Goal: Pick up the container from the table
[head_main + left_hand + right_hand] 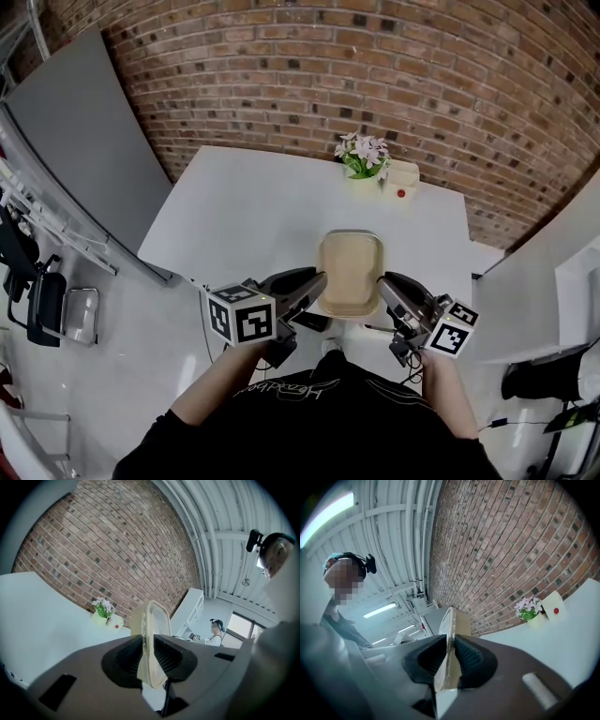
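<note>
Container (351,274): beige, matte, shallow, rounded-rectangular, with a raised lip all round. Moulded fibre or thin plastic, cannot tell which. No label or print visible on it.

Left gripper (317,279): smooth dark grey shell, black ribbed pads (127,656). Clamped on the container's left rim, with the lip pinched edge-on between the pads in the left gripper view.

Right gripper (386,284): same build, ribbed pads (470,660) pressed onto the right rim, thin edge of the container standing between them.

Held between the two grippers, over the near edge of the white smooth table (253,206), just ahead of the person's chest.

Marker cube (242,317) on each gripper: black-and-white square patterns, no words.

At the table's far edge: flower pot (363,159) with pale blossoms, touching a cream box (401,178) with a red dot. Red brick wall (375,66) behind.

White script on the black shirt (291,389): upside down, not legible.
</note>
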A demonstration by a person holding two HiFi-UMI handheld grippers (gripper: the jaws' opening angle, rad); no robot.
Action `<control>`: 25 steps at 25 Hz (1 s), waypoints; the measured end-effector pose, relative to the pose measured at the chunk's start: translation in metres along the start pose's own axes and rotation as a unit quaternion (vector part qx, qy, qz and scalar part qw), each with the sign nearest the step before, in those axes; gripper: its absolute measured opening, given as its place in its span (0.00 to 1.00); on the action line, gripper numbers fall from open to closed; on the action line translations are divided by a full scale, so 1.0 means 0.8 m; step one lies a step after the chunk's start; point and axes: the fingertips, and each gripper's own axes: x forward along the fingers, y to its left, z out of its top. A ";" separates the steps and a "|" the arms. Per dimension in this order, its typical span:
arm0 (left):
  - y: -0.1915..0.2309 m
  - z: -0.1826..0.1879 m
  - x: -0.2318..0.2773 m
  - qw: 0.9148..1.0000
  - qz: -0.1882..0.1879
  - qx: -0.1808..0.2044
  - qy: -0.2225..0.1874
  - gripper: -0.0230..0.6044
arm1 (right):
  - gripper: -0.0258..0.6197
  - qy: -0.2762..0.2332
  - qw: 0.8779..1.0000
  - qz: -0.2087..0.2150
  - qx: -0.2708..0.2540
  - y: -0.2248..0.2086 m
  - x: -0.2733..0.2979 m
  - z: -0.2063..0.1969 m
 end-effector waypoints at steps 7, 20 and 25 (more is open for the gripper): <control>-0.005 -0.001 -0.004 1.000 0.005 0.015 0.000 0.16 | 0.13 0.005 1.000 -0.003 -0.012 0.007 -0.004 -0.004; -0.004 -0.007 -0.003 1.000 0.014 0.019 0.006 0.16 | 0.13 0.007 1.000 -0.002 -0.004 0.002 -0.007 -0.011; 0.000 -0.009 0.001 1.000 0.018 0.017 0.008 0.16 | 0.13 0.012 1.000 -0.003 -0.002 -0.004 -0.006 -0.013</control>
